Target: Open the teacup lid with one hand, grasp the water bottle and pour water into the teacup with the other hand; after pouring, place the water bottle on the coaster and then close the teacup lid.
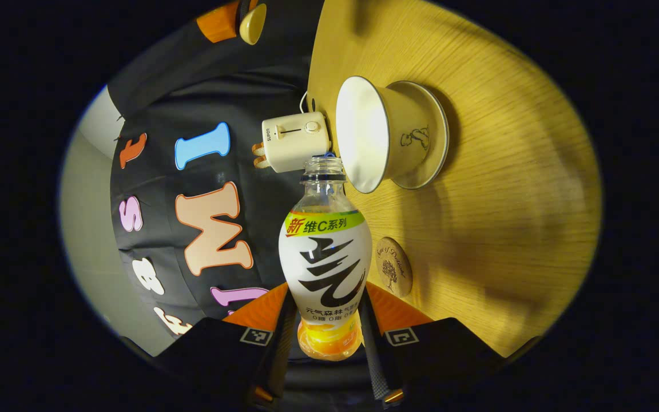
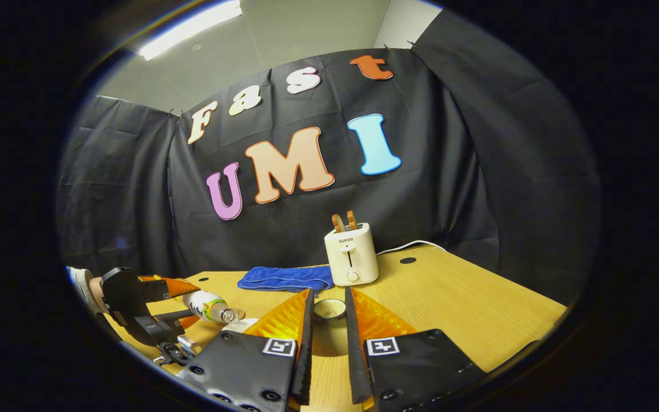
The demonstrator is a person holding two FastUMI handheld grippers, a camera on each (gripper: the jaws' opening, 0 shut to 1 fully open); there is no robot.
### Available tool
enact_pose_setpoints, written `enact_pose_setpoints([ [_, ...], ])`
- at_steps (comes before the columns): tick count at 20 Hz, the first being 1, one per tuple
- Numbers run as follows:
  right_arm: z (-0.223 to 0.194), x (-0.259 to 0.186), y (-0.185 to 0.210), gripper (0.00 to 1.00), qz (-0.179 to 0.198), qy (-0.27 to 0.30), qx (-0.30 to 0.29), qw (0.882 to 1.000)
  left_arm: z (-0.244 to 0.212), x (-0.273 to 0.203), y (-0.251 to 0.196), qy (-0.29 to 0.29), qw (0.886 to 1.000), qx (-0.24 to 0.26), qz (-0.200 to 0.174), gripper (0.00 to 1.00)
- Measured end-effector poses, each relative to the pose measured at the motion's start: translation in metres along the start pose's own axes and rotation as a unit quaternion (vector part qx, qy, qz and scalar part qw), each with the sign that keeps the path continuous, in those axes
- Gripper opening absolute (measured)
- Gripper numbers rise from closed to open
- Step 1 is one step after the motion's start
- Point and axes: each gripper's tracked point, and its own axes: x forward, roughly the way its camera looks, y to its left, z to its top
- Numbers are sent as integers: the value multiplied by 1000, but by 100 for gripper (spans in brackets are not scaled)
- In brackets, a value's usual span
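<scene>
The left gripper (image 1: 329,320) is clamped on a clear plastic water bottle with a white, green and orange label (image 1: 325,269), one finger pressing on each side near the bottom end. The whole left gripper view is turned sideways, so the gripper is rolled over and the bottle lies tipped. The bottle has no cap on. Its open mouth is right at the rim of the white teacup (image 1: 378,134), which has a small drawing on its side. The teacup sits on a white saucer (image 1: 429,143) on the light wooden table (image 1: 507,200). The lid is off the teacup. A round brown coaster with a tree picture (image 1: 393,266) lies on the table near the bottle's side, and nothing is on it.

In the right gripper view, the left gripper shows far off to the side, low over the table, with a hand behind it (image 2: 92,292), and the bottle sticks out from it almost flat. The right gripper (image 2: 329,312) is held level above the table. At its fingertips is a small round white lid (image 2: 329,309), but I cannot tell if both fingers press on it.

A cream toaster with two slices of toast in it (image 2: 351,254) stands at the back of the table. A folded blue cloth (image 2: 286,278) lies just beside it.
</scene>
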Motion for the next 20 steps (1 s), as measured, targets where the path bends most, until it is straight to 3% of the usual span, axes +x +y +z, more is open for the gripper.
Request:
enact_pose_setpoints([
  [15,1,-2,4,33,6,-2,1,1000,-3,-4,10,13,993,113,-11,56],
  [17,2,-1,4,28,6,-2,2,1000,-7,-3,12,15,992,125,-14,57],
  [20,2,0,4,33,7,-1,2,1000,-8,-3,17,15,989,146,-15,56],
])
